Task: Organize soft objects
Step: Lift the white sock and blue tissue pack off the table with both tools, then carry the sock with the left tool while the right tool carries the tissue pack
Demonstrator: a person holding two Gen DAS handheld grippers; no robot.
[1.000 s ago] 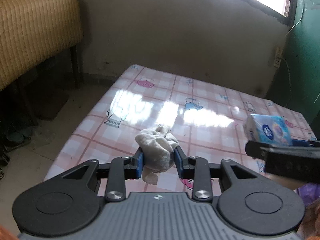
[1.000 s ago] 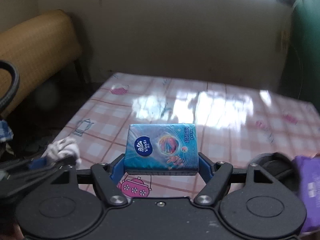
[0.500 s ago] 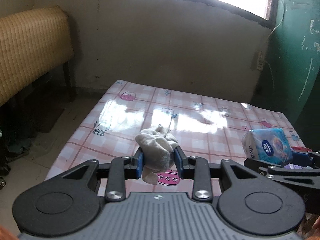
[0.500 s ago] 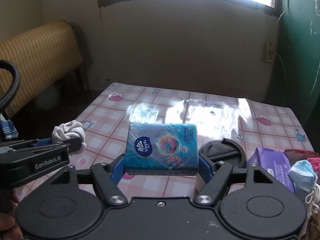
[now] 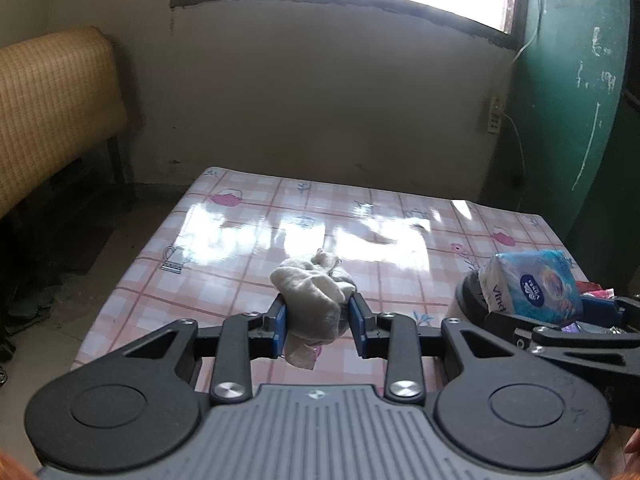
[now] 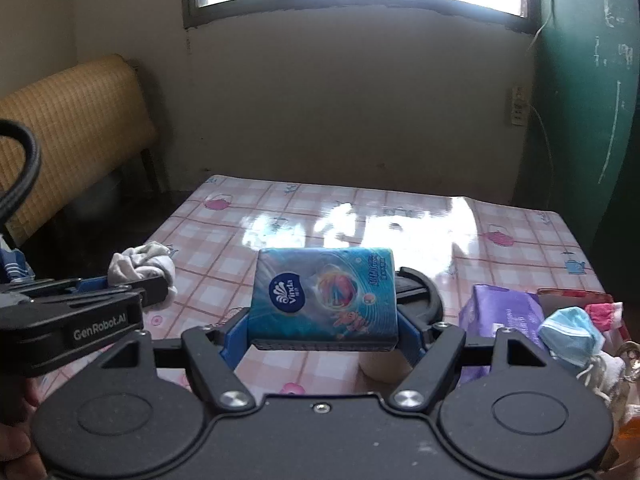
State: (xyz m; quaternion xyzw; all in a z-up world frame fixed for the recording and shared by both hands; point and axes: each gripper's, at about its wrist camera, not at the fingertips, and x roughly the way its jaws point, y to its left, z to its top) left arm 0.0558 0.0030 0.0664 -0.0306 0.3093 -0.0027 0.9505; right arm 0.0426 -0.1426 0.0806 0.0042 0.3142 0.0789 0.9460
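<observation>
My left gripper (image 5: 320, 322): blue pads pressed in on a crumpled off-white cloth bundle (image 5: 316, 296), held clear above the counter (image 5: 248, 224), which is covered in glossy pink-checked oilcloth with teapot prints; a loose tail of the cloth hangs below the pads. My right gripper (image 6: 324, 332): jaws set wide, clamped on both ends of a blue plastic-wrapped tissue pack (image 6: 324, 296) with a white brand logo, carried flat above the counter's near edge. Both held items sit side by side, cloth to the left, tissue pack to the right. Behind the tissue pack on the counter: a black round object (image 6: 420, 296), partly hidden. Near right corner of the counter: a purple soft packet (image 6: 504, 312), a crumpled light-blue face mask (image 6: 572, 336) just beside it, red and pink fabric (image 6: 600, 312) behind.
</observation>
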